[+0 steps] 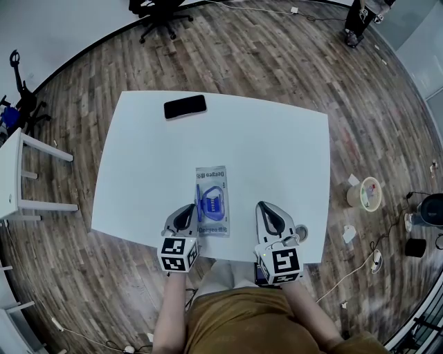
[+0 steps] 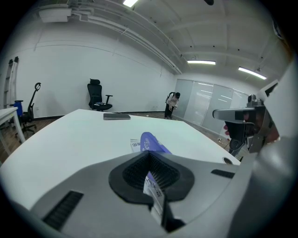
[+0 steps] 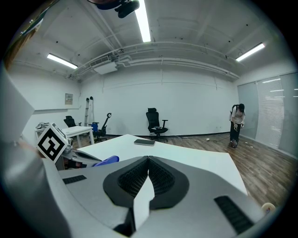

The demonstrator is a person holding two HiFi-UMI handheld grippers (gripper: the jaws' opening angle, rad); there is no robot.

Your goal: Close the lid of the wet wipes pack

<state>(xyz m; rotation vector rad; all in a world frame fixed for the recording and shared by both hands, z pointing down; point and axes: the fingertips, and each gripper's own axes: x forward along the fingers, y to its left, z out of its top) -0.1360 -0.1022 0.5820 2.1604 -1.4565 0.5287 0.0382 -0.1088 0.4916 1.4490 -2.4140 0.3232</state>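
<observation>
The wet wipes pack (image 1: 211,177) lies flat on the white table (image 1: 277,152), near the front edge. Its blue lid (image 1: 214,202) is open and stands up from the pack, as the left gripper view shows (image 2: 151,142). My left gripper (image 1: 187,209) rests just left of the pack, jaws shut with nothing held; a strip of the pack's label (image 2: 152,187) shows below the tips (image 2: 149,154). My right gripper (image 1: 264,206) sits a short way right of the pack, also shut and empty (image 3: 149,159). From that side the blue lid (image 3: 106,161) shows at the left.
A black phone (image 1: 185,106) lies at the table's far left. An office chair (image 1: 163,14) stands beyond the table, and a second white table (image 1: 10,173) is at the left. A cup (image 1: 365,193) and cables lie on the wood floor at the right. A person (image 3: 236,122) stands far off.
</observation>
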